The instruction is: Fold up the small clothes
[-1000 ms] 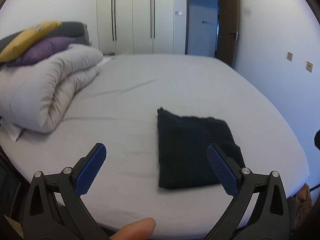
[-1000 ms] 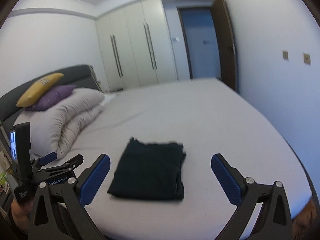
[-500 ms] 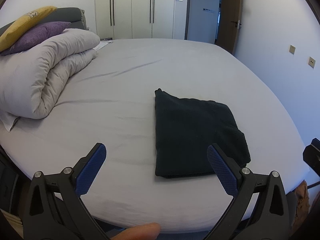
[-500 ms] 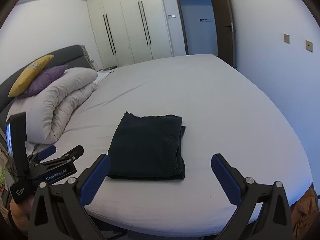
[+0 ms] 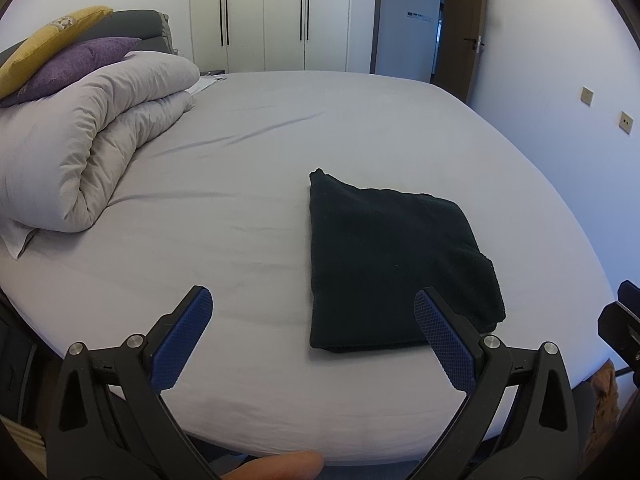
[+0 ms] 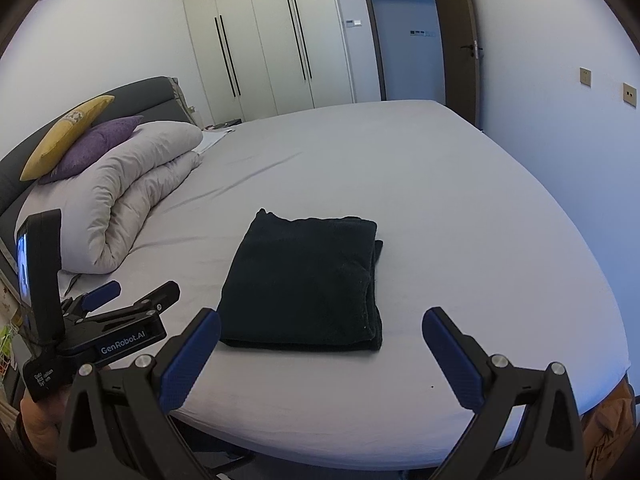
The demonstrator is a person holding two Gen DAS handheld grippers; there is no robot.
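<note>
A dark folded garment [image 5: 392, 260] lies flat on the grey bed sheet [image 5: 240, 216], a neat rectangle near the bed's front edge; the right wrist view shows the same garment [image 6: 308, 284]. My left gripper [image 5: 312, 340] is open and empty, held over the front edge, its right finger overlapping the garment's near corner in view. Open and empty too, my right gripper [image 6: 320, 354] hovers short of the garment's near edge. In the right wrist view the left gripper [image 6: 120, 308] appears at the lower left, held by a hand.
A rolled pale duvet [image 5: 88, 152] with a purple pillow [image 5: 76, 64] and a yellow pillow [image 5: 48, 40] lies at the left by the headboard. White wardrobes [image 6: 264, 48] and an open door [image 6: 408, 36] stand beyond the bed. A wall [image 5: 560, 80] runs along the right.
Both cameras have tilted down and come slightly nearer the bed; the garment sits larger and sharper in view. The garment itself has not moved and both grippers stay open.
</note>
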